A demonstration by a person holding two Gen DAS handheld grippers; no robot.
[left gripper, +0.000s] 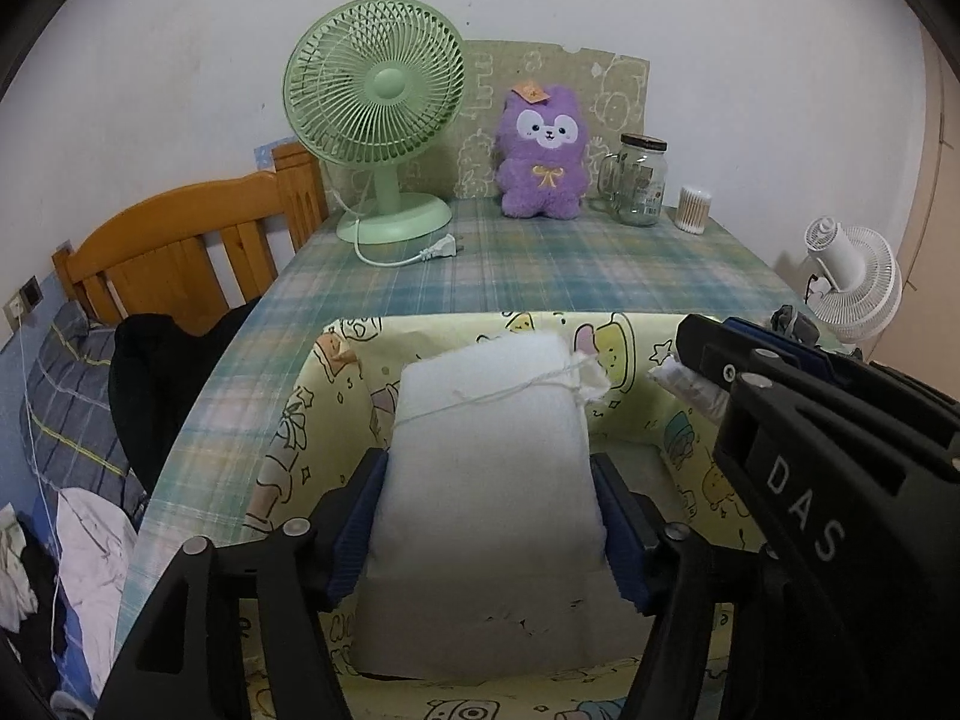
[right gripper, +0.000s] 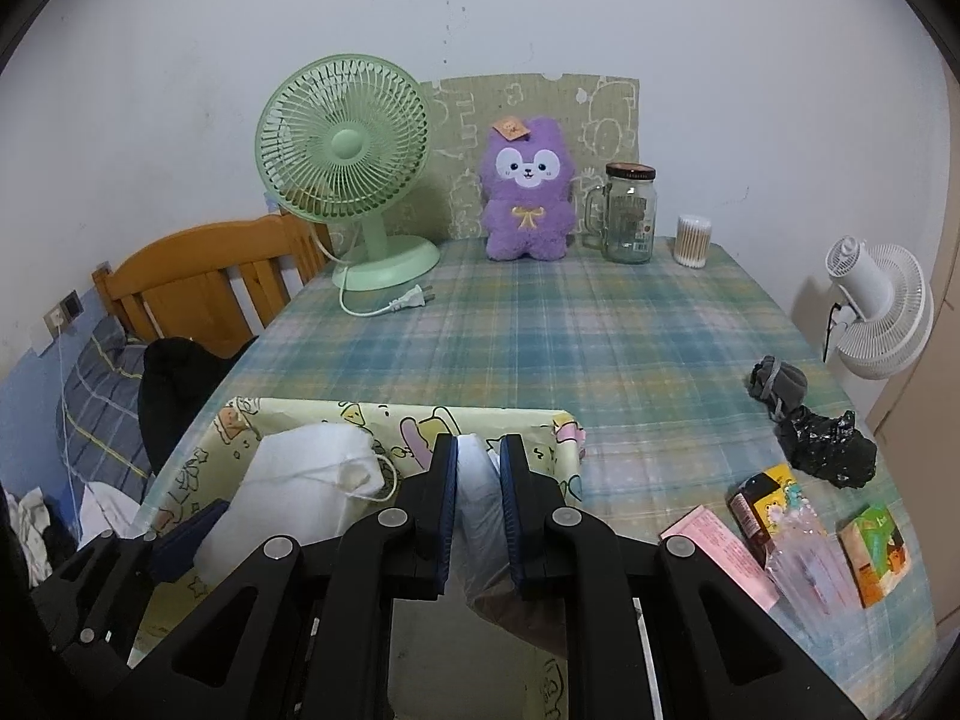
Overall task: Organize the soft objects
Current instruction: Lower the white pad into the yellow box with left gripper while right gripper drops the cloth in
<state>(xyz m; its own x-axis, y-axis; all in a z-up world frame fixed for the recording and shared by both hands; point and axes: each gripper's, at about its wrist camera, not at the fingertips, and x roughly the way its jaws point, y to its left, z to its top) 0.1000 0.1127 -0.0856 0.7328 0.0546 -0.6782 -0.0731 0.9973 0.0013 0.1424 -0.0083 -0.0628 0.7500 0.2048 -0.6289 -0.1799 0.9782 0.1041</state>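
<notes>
My left gripper (left gripper: pixel 489 468) is shut on a white foam block (left gripper: pixel 489 462) tied with string and holds it over the yellow cartoon-print box (left gripper: pixel 336 354). The block also shows in the right wrist view (right gripper: pixel 300 480). My right gripper (right gripper: pixel 479 456) is shut on a translucent plastic bag (right gripper: pixel 477 492) at the box's right side (right gripper: pixel 564 426); it shows in the left wrist view (left gripper: pixel 708 354) holding the bag (left gripper: pixel 690 387). A grey cloth bundle (right gripper: pixel 777 384) and a crumpled black bag (right gripper: pixel 825 444) lie on the plaid tablecloth at the right.
At the back stand a green fan (right gripper: pixel 348 180) with loose plug (right gripper: pixel 414 300), a purple plush (right gripper: pixel 528 186), a glass jar (right gripper: pixel 627 213) and a cotton-swab tub (right gripper: pixel 693 240). Snack packets (right gripper: pixel 774 516) lie front right. A white fan (right gripper: pixel 882 318) is off the right edge, a bed (right gripper: pixel 180 276) left.
</notes>
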